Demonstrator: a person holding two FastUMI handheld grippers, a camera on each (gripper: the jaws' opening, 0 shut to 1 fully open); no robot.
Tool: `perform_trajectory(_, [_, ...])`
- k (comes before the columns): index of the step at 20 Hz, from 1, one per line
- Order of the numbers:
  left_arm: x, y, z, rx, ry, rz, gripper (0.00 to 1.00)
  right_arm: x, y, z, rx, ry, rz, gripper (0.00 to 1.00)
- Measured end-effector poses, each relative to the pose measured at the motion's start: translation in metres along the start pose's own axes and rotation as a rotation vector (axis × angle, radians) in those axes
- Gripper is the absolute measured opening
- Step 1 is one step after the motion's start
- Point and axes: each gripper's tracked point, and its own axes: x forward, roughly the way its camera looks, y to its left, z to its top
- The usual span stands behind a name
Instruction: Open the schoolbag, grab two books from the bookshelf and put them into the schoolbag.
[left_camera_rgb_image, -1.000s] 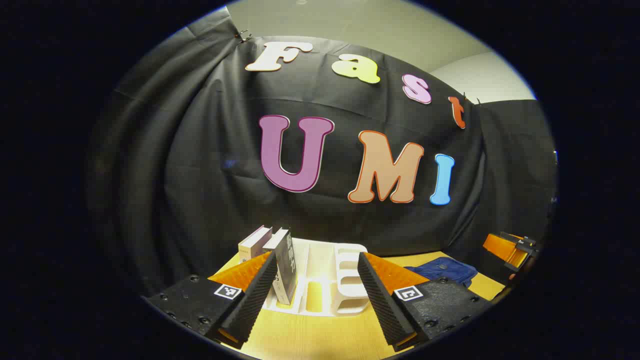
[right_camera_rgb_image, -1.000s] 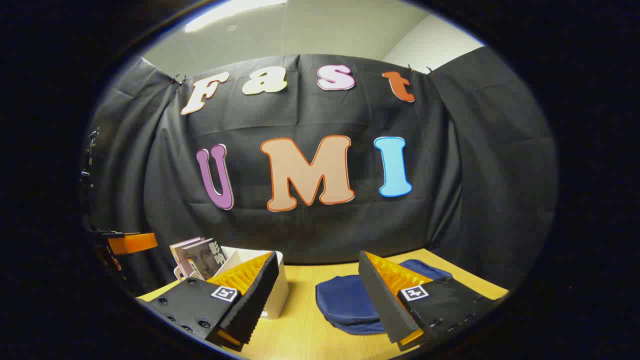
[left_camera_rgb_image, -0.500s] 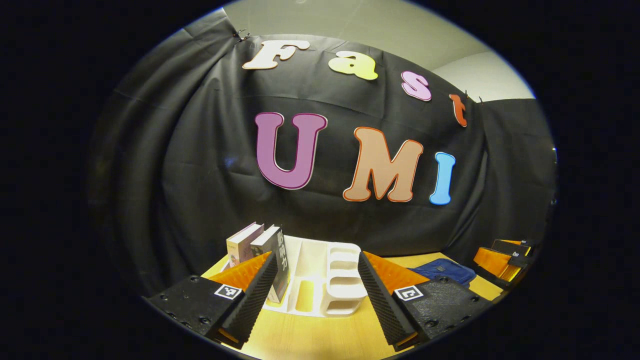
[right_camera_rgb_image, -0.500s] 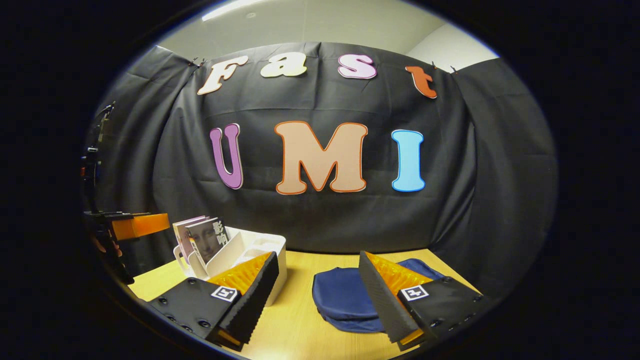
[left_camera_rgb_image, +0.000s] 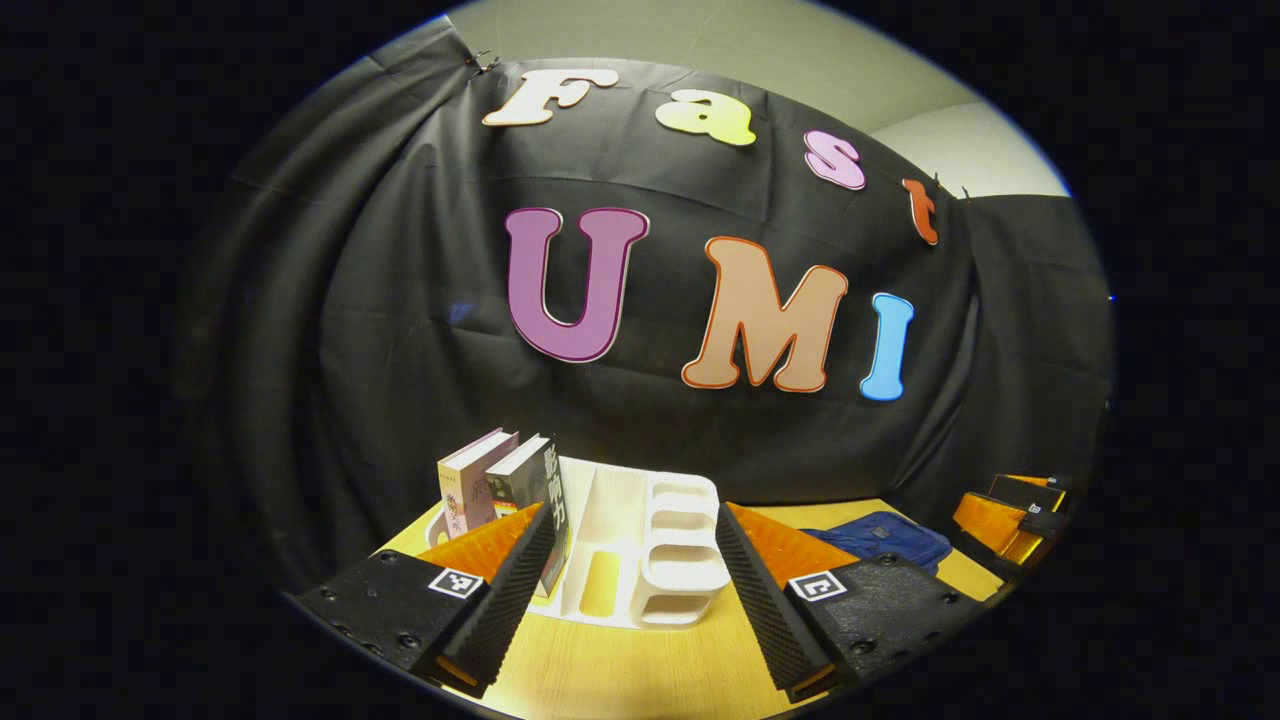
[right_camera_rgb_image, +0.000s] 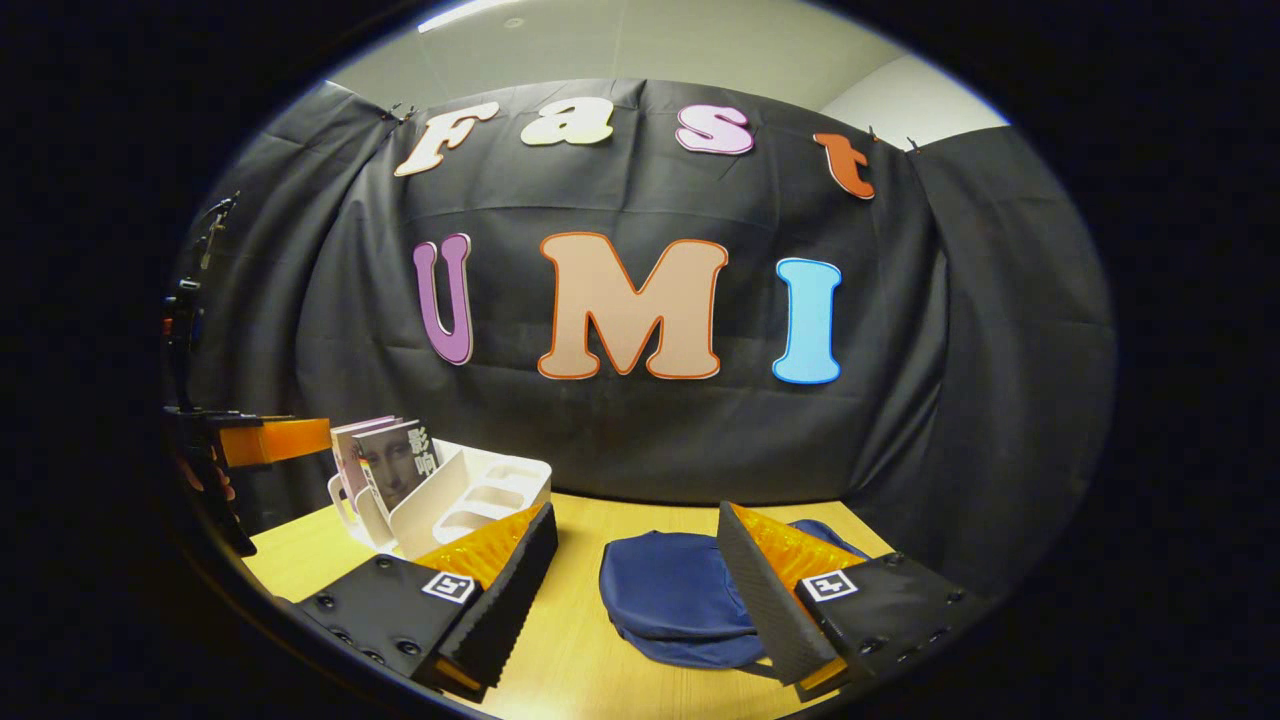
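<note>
The bookshelf (right_camera_rgb_image: 470, 495) stands on the counter (right_camera_rgb_image: 580, 640). Two books (right_camera_rgb_image: 385, 468) stand in the bookshelf, at its far left end. The schoolbag (right_camera_rgb_image: 680, 595) lies flat on the counter, right of the bookshelf.

Left claw (left_camera_rgb_image: 630, 600): black screwed mounts, square black-and-white tag on each, ribbed finger faces. Right claw (right_camera_rgb_image: 635, 600) same build, tags at 7 and 5 o'clock.

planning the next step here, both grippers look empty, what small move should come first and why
Probably lower the right gripper onto the schoolbag to open it: the bag lies flat and closed on the table, both books stand in the bookshelf, and the jaws are open.
</note>
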Motion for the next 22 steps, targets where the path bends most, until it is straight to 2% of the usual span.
perform_trajectory(4, [0.002,0.0,0.0,0.015,0.0,0.005,0.94,0.007,-0.013,-0.015,-0.028,0.02,-0.021,1.0])
perform_trajectory(7, [0.001,0.004,-0.003,0.021,0.004,0.018,0.94,0.014,-0.027,-0.037,-0.099,0.051,-0.043,1.0])
perform_trajectory(12, [-0.001,0.014,-0.005,0.031,0.011,0.051,0.94,0.027,-0.059,-0.094,-0.307,0.131,-0.097,1.0])
perform_trajectory(15, [-0.002,0.023,-0.011,0.037,0.028,0.078,0.94,0.033,-0.079,-0.13,-0.479,0.18,-0.146,1.0])
perform_trajectory(16, [-0.003,0.025,-0.012,0.038,0.031,0.086,0.95,0.034,-0.083,-0.142,-0.542,0.203,-0.15,1.0])
perform_trajectory(18, [-0.002,0.029,-0.013,0.042,0.035,0.1,0.94,0.037,-0.085,-0.165,-0.646,0.239,-0.142,0.92])
perform_trajectory(19, [-0.003,0.032,-0.014,0.045,0.038,0.106,0.95,0.038,-0.086,-0.175,-0.687,0.256,-0.136,0.91])
perform_trajectory(20, [-0.003,0.034,-0.014,0.049,0.041,0.113,0.94,0.038,-0.088,-0.183,-0.726,0.272,-0.131,0.91])
perform_trajectory(22, [-0.004,0.038,-0.016,0.052,0.05,0.128,0.94,0.04,-0.089,-0.195,-0.803,0.297,-0.126,0.98])
